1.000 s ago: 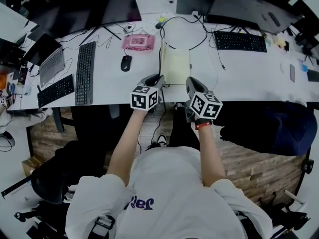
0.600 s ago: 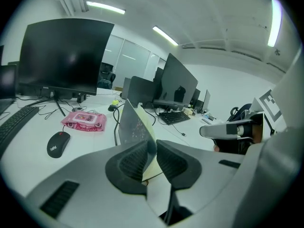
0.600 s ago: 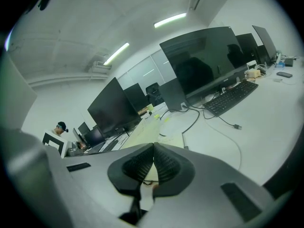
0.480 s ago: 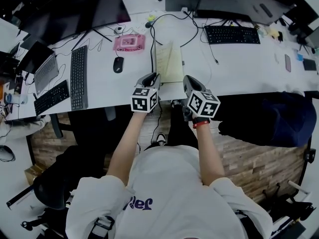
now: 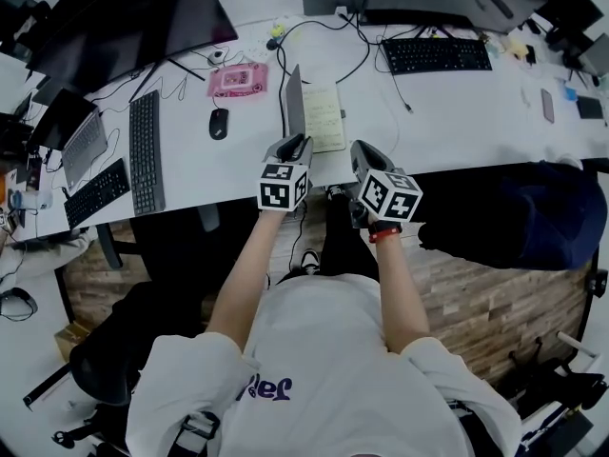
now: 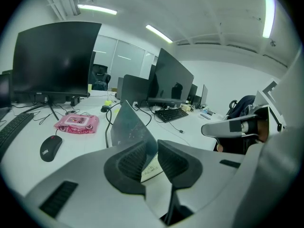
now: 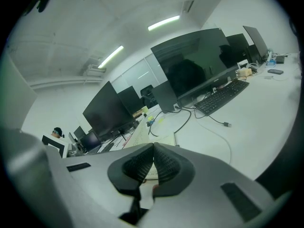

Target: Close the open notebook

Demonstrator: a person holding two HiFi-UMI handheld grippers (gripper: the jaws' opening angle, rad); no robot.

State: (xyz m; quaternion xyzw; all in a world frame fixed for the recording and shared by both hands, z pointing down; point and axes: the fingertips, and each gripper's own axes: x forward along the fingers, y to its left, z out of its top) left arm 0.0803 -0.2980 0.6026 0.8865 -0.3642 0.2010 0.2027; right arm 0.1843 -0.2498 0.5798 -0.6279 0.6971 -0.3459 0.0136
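The thin pale notebook with a dark grey cover is laid on the white table, cover raised. It is judged light and bendy, best held by the cover's edge. The left gripper's jaws have just been opening, apart round its corner. The right gripper's jaws are pressed together, empty.

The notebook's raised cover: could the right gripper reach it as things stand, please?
Probably yes: the right gripper is beside the notebook, with only the flat page between it and the upright cover.
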